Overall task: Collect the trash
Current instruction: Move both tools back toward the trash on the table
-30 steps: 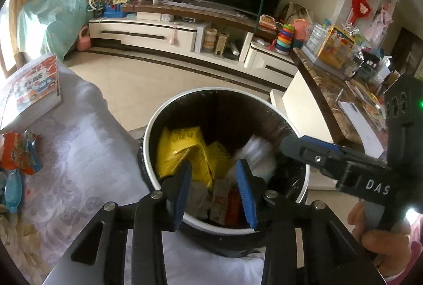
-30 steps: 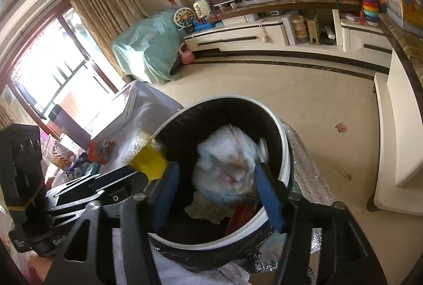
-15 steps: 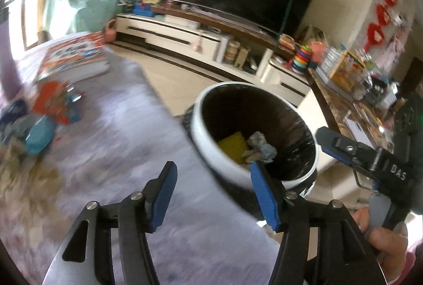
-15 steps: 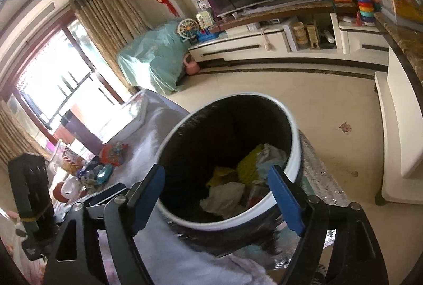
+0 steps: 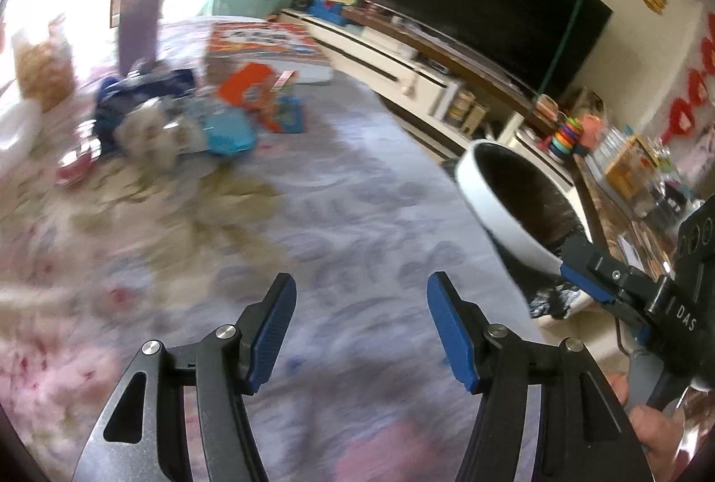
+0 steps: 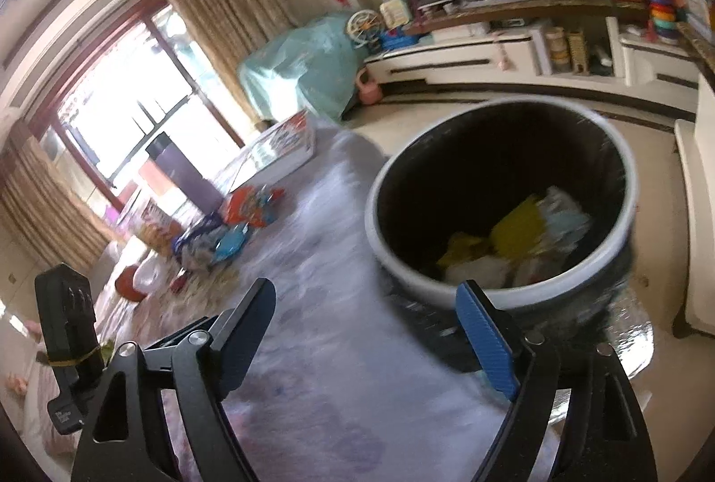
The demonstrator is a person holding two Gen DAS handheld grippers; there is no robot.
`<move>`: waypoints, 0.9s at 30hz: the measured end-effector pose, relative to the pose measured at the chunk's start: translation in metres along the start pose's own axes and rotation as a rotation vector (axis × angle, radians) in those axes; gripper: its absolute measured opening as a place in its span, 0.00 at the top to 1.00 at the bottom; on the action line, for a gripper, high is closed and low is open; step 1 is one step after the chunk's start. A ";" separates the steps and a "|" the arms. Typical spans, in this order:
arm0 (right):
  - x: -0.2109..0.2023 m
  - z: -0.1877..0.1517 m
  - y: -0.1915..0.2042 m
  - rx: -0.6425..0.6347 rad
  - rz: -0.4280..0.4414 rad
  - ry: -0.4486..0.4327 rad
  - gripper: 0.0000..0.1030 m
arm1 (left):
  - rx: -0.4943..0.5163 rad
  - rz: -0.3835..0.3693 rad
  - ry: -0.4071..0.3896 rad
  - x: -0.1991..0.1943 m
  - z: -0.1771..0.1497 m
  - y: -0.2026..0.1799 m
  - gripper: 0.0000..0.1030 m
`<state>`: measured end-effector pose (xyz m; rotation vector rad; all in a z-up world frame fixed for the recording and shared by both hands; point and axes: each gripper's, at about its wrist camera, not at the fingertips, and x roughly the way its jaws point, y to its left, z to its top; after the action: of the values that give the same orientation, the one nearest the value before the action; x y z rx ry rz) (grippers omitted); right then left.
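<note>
While both views are smeared by blur, the left gripper hangs low over the patterned tablecloth with its blue-padded jaws spread wide and nothing between them. Well ahead and to its left lies a heap of wrappers near a big book. Off to its right stands the bin, beside the table edge. Spread just as wide and likewise empty, the right gripper points at the table edge, with the bin just ahead and to its right, yellow and pale rubbish inside.
</note>
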<state>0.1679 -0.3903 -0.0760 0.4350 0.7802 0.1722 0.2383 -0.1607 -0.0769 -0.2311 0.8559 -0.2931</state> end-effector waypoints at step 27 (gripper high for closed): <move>0.071 -0.030 0.120 -0.152 0.138 0.097 0.18 | -0.147 0.200 -0.075 -0.090 -0.013 0.115 0.40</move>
<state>0.1974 -0.2515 -0.0876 0.3383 0.8265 0.3810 0.1909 -0.0237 -0.0581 -0.2887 0.8202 -0.0346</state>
